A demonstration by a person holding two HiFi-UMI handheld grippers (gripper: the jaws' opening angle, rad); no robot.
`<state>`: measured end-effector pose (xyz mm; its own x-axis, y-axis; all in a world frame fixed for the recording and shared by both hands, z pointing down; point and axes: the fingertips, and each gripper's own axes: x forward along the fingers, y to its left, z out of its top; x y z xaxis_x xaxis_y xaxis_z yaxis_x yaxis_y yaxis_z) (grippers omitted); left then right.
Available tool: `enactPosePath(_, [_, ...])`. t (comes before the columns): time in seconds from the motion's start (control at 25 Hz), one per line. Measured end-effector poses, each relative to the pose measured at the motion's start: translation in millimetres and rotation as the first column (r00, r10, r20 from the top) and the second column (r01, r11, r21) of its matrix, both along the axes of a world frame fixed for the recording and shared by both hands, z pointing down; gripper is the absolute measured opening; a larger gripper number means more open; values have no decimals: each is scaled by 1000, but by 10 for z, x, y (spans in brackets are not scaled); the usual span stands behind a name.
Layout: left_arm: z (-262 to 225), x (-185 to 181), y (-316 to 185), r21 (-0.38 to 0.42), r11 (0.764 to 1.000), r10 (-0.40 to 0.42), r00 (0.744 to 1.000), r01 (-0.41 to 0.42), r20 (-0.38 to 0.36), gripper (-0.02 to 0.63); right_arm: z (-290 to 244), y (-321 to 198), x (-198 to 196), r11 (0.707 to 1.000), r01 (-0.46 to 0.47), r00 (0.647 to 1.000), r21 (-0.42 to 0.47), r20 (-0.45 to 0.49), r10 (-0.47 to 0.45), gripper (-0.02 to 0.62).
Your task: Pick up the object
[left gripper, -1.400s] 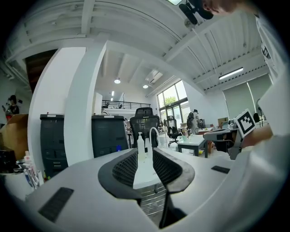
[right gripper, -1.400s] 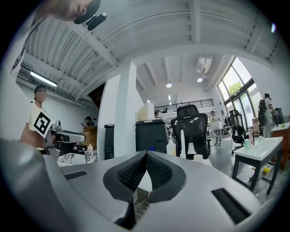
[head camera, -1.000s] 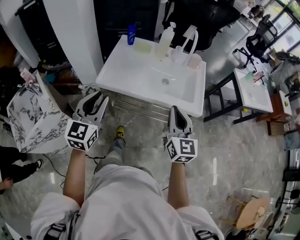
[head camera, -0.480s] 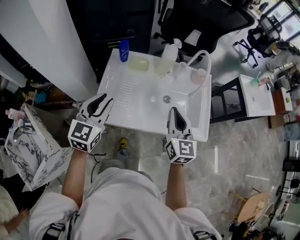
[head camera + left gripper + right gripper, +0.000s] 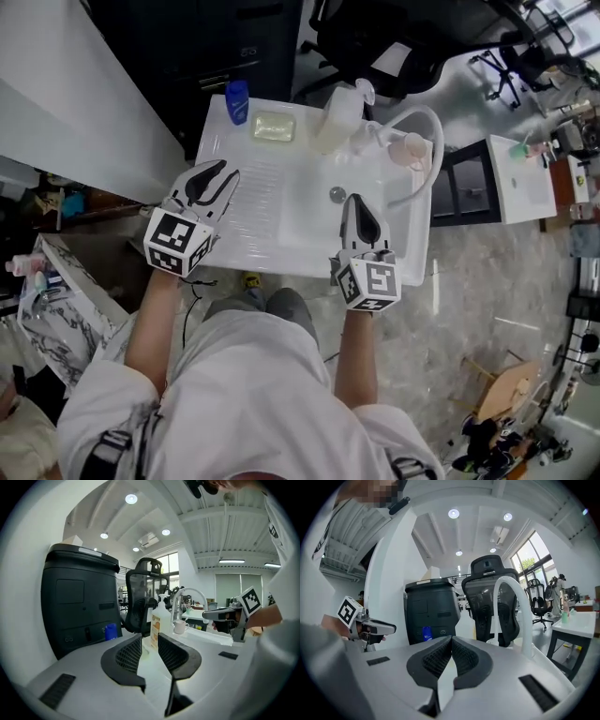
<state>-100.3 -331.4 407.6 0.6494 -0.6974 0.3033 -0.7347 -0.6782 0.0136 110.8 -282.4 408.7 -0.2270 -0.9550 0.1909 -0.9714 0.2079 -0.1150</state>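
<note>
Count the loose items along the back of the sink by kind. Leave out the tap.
Bottles: 2, a blue bottle and a pump bottle
Soap: 1, the soap bar
Cups: 1, the cup
Total: 4

A grey marbled floor [image 5: 487,281], black office chair [image 5: 143,595], round ceiling lights [image 5: 453,513] and bright windows [image 5: 528,563]

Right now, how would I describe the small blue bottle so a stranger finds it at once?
Find the white sink before the person. On its back rim stand a pump bottle, a pink cup and a pale yellow soap bar; the blue bottle is at the far left corner, beside the soap. It alone is blue.
</note>
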Motion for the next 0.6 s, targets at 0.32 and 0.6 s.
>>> enactPosePath(0.32, [227,268,-413,5,999,45,995,-46,91,104,234,-355,40,999,12,999,-34,44,-11,8])
enactPosePath(0.6, [541,351,-801,-64,998,25,990,-16,137,104,470,-806,83,997,30,996,-76,91,-23,8])
